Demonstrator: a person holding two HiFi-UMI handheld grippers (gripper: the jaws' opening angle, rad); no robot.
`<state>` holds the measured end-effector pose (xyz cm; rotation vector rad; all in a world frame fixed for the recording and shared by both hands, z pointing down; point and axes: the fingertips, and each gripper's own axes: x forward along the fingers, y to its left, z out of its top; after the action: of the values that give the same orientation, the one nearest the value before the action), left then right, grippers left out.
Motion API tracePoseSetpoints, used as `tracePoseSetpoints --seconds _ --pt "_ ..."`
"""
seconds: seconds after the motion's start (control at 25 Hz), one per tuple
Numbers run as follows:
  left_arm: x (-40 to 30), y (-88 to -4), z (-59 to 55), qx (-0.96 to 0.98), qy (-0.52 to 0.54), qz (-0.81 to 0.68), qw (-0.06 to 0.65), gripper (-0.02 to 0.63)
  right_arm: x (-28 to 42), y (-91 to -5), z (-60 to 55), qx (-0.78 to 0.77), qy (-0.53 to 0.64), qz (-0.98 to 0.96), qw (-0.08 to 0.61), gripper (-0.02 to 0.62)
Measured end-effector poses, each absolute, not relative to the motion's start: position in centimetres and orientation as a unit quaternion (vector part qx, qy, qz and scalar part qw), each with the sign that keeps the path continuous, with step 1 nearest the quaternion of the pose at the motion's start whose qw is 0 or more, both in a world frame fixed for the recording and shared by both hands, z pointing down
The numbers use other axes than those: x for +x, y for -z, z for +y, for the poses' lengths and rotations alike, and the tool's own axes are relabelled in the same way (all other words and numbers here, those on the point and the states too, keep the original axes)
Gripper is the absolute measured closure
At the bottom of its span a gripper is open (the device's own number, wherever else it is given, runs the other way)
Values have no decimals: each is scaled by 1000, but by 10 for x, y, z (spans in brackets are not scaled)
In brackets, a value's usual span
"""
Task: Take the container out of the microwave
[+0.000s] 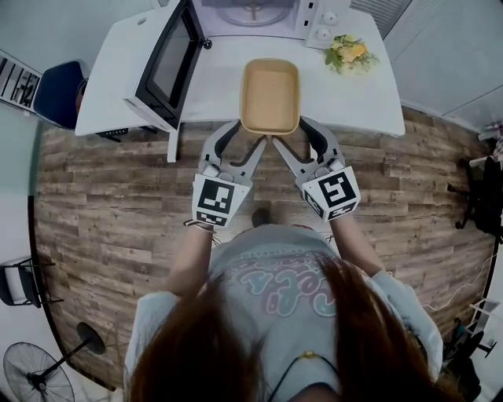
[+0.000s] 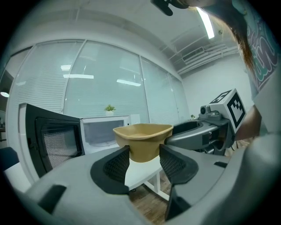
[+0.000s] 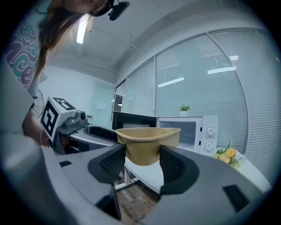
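Mostly done. The tan rectangular plastic container point(image 1: 269, 94) is out of the white microwave point(image 1: 251, 11) and sits over the front part of the white table point(image 1: 357, 98), its near end past the table's front edge. It looks carried in the air, not set down, but contact with the tabletop is hard to rule out.

The left gripper point(image 1: 248, 133) is clamped on the container's near-left corner. In the left gripper view both pads press the tub's wall point(image 2: 142, 145). The right gripper point(image 1: 292, 133) is clamped on the near-right corner the same way point(image 3: 147, 147).

The black microwave door point(image 1: 167, 64) hangs wide open at the left and the cavity looks empty. Yellow flowers point(image 1: 350, 52) lie well to the right.

Left, as I judge: set the container down and let go; the door may need closing.
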<state>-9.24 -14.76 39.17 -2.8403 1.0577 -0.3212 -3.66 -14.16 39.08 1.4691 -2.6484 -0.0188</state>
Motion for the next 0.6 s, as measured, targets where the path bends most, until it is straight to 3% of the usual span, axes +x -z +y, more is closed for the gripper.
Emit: tracePoseSetpoints --seconds 0.6 --pt "-70 -391 -96 -924 106 366 33 397 -14 -387 -92 468 1 -881 66 351"
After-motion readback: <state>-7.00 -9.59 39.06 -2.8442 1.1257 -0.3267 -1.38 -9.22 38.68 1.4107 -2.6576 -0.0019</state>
